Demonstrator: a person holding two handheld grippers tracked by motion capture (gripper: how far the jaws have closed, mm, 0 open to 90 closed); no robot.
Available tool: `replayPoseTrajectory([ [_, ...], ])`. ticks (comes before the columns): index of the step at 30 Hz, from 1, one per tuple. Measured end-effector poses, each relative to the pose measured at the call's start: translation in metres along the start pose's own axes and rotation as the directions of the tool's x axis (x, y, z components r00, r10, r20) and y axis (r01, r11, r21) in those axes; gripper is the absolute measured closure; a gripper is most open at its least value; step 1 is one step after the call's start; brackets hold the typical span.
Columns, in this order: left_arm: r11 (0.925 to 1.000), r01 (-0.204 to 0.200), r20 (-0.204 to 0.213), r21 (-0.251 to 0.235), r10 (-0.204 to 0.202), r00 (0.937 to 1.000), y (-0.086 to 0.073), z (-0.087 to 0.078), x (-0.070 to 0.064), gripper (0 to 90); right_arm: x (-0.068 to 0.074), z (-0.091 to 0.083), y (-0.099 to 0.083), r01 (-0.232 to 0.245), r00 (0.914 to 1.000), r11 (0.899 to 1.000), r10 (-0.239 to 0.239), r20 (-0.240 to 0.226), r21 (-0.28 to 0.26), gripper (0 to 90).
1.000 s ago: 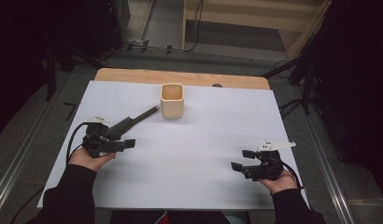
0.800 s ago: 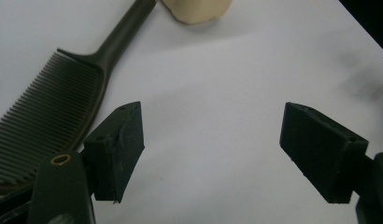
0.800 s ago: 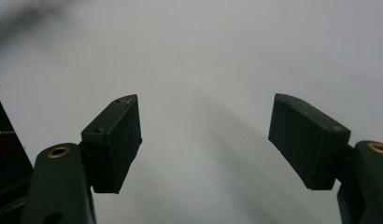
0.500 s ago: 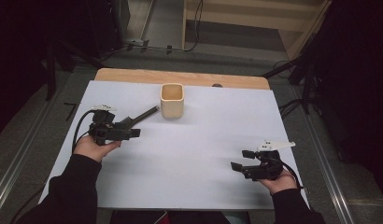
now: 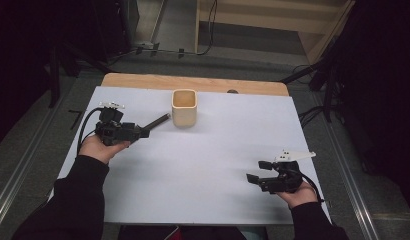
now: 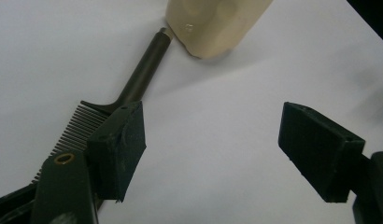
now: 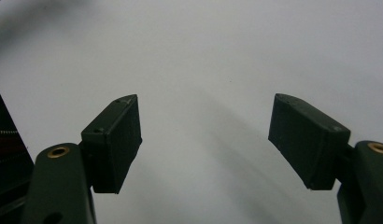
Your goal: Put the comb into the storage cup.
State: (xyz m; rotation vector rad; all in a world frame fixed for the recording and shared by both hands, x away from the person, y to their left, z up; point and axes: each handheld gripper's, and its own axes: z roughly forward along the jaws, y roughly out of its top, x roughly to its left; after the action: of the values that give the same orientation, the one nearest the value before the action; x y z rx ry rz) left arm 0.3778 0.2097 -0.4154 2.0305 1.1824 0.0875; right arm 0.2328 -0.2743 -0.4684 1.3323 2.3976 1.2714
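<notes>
A white sheet (image 5: 208, 165) covers most of the table, with a strip of wooden tabletop (image 5: 193, 82) showing along the far edge. Near the far middle of the sheet stands a cream square cup (image 5: 184, 107), open mouth up. Just left of it lies a black tail comb (image 5: 154, 121) — its long axis runs diagonally, the thin rod handle pointing up and to the right so that its tip sits just beside the cup's base, the toothed end toward the person's left hand (image 5: 99, 148). In the left gripper view the teeth lie under and beside one black pad, flat on the sheet.

The left gripper (image 5: 141, 133) hangs over the comb's toothed end, jaws spread wide and empty. The right gripper (image 5: 257, 171) rests well apart at the near right of the sheet, held in the right hand (image 5: 298, 192) — jaws also wide, with bare white sheet between them.
</notes>
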Motion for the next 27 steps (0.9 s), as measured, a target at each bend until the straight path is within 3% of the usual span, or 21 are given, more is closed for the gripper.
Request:
replayPoseTrajectory([
  [11, 0.9994, 0.013, -0.019, 0.032, -0.013, 0.9997, 0.015, 0.005, 0.006, 23.6, -0.003, -0.003, 0.004, 0.009, 1.0, 1.0, -0.009, 0.0, -0.012, 23.5],
  [18, 0.9995, 0.029, -0.026, 0.012, -0.029, 0.9992, 0.026, 0.007, 0.012, 23.6, -0.005, -0.002, 0.005, 0.01, 0.9999, 1.0, -0.01, 0.002, -0.004, 23.5],
  [27, 0.9992, 0.03, -0.067, 0.026, -0.029, 0.9974, 0.043, 0.021, 0.02, 23.9, -0.003, -0.002, 0.004, 0.023, 0.9997, 1.0, -0.023, 0.002, 0.005, 23.5],
])
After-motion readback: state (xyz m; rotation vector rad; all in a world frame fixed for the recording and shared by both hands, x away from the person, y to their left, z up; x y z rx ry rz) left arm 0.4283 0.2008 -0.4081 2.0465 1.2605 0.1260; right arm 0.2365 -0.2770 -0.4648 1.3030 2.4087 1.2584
